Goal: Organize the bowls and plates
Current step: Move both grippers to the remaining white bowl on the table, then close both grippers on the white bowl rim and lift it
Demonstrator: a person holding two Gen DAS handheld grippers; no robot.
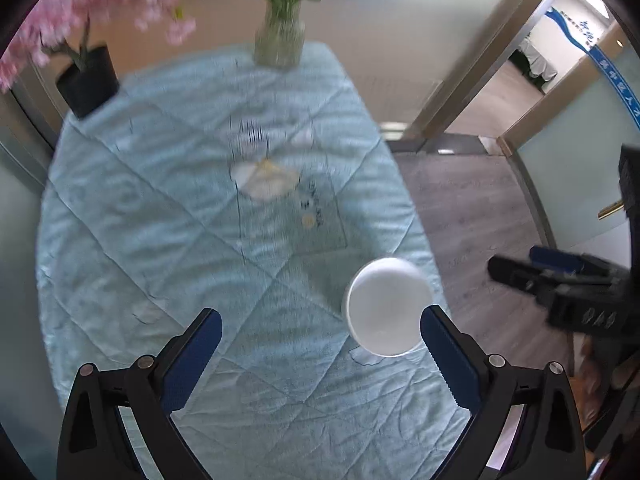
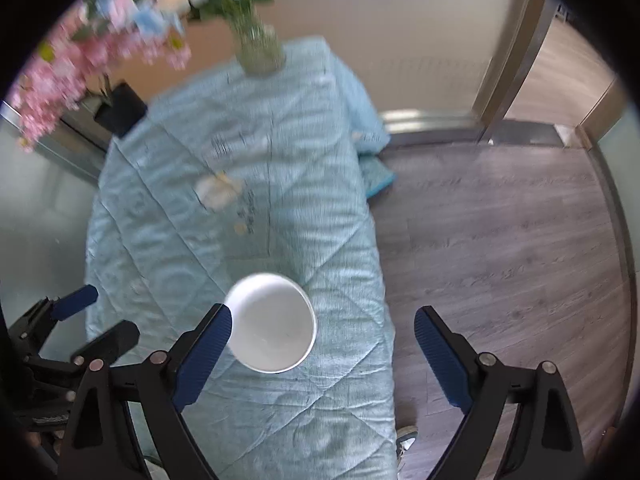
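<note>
Now both tools spread apart, holding nothing — left tool (image 1: 320, 334), right tool (image 2: 323, 330); white bowl (image 1: 387, 306) upright near desk's (image 1: 160, 208) right edge, beside left tool's right finger

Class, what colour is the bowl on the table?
White; the bowl shows best in the right wrist view.
</note>
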